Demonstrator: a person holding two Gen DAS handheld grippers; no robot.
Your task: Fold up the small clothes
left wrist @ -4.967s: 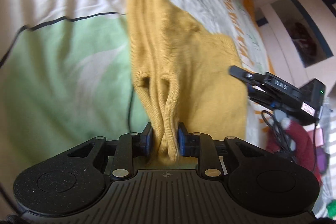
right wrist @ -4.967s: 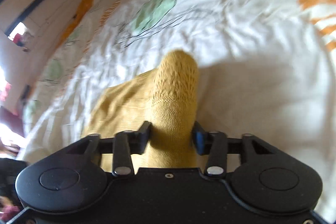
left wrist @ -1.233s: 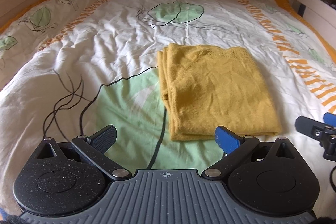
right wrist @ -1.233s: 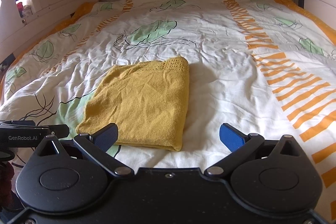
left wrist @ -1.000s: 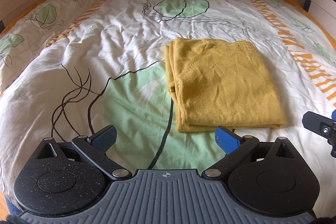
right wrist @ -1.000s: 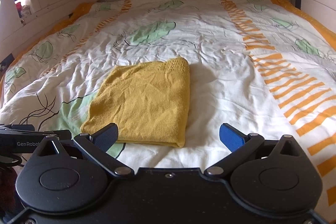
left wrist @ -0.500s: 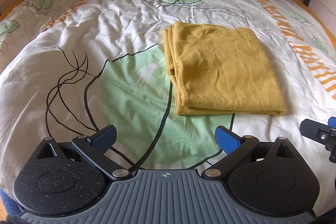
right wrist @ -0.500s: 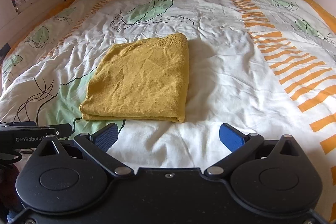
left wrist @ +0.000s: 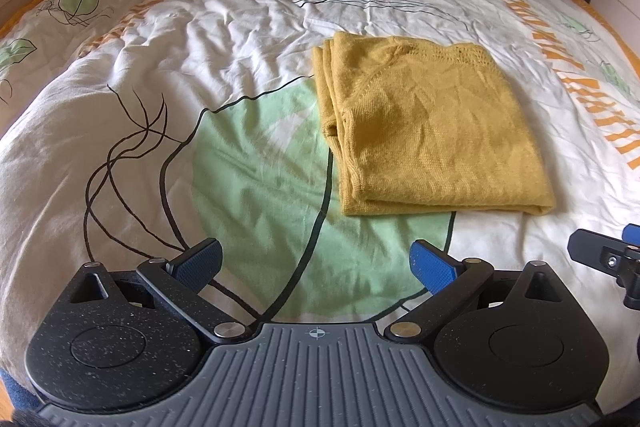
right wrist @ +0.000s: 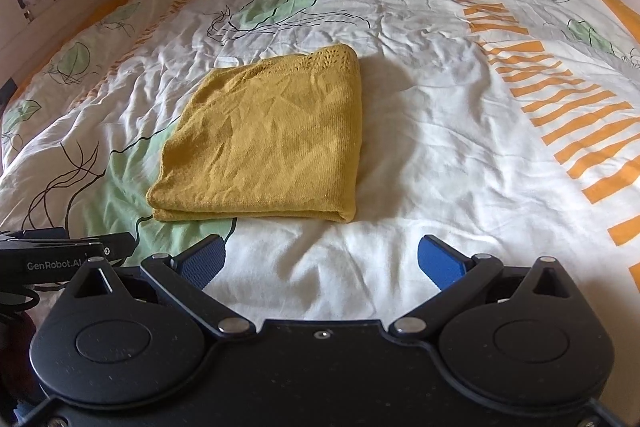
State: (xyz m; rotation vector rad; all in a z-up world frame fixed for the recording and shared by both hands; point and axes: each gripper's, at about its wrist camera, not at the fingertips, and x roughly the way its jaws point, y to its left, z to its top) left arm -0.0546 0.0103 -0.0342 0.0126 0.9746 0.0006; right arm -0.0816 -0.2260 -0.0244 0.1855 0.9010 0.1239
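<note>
Your left gripper (left wrist: 316,265) has its fingers (left wrist: 198,263) spread wide, holding nothing, above the green leaf print on the duvet (left wrist: 160,67). Your right gripper (right wrist: 320,261) also has its fingers (right wrist: 440,261) spread and bare, over white duvet (right wrist: 440,131). The yellow knit (left wrist: 428,127) lies folded into a flat rectangle on the bed, ahead of both grippers and apart from them. From the left view it sits ahead and to the right; from the right view the knit (right wrist: 268,139) sits ahead and to the left, its folded edge toward you. The lace edge is at its far end.
</note>
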